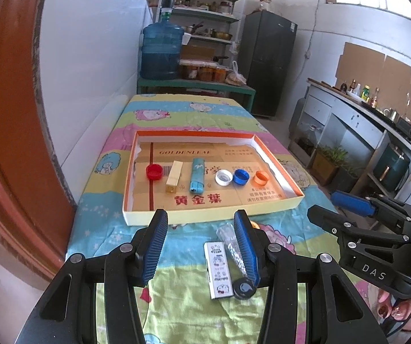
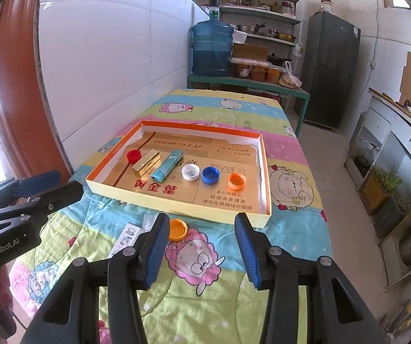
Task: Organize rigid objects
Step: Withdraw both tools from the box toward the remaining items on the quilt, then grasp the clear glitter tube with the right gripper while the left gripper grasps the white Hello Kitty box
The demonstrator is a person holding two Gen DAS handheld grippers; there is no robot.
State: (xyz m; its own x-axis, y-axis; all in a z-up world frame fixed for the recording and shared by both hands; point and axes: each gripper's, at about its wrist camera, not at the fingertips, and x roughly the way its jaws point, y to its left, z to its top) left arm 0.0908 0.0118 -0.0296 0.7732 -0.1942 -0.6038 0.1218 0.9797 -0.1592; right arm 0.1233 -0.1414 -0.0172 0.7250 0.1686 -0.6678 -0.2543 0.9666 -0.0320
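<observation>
A shallow box tray [image 1: 136, 200] [image 2: 265, 172] lies on the table. In it, left to right: a red cap [image 1: 154, 171] [image 2: 134, 155], a gold lighter [image 1: 174, 177] [image 2: 145, 163], a teal lighter [image 1: 197, 175] [image 2: 167, 165], a white cap [image 1: 224, 177] [image 2: 190, 172], a blue cap [image 1: 241, 176] [image 2: 210, 175], an orange cap [image 1: 262, 177] [image 2: 237, 181]. In front lie a white cartoon lighter [image 1: 218, 269] [image 2: 126, 236], a clear tube with a black cap [image 1: 235, 253], and a yellow-orange cap [image 2: 177, 229]. My left gripper [image 1: 201, 226] is open and empty. My right gripper [image 2: 202, 229] is open and empty.
The table carries a cartoon-print cloth [image 1: 182, 309] [image 2: 205, 301]. A red-brown door [image 1: 7, 143] stands at left along a white wall. Behind the table are a blue water jug [image 1: 161, 51], shelves and a dark fridge [image 1: 265, 63]. A kitchen counter [image 1: 363, 120] runs along the right.
</observation>
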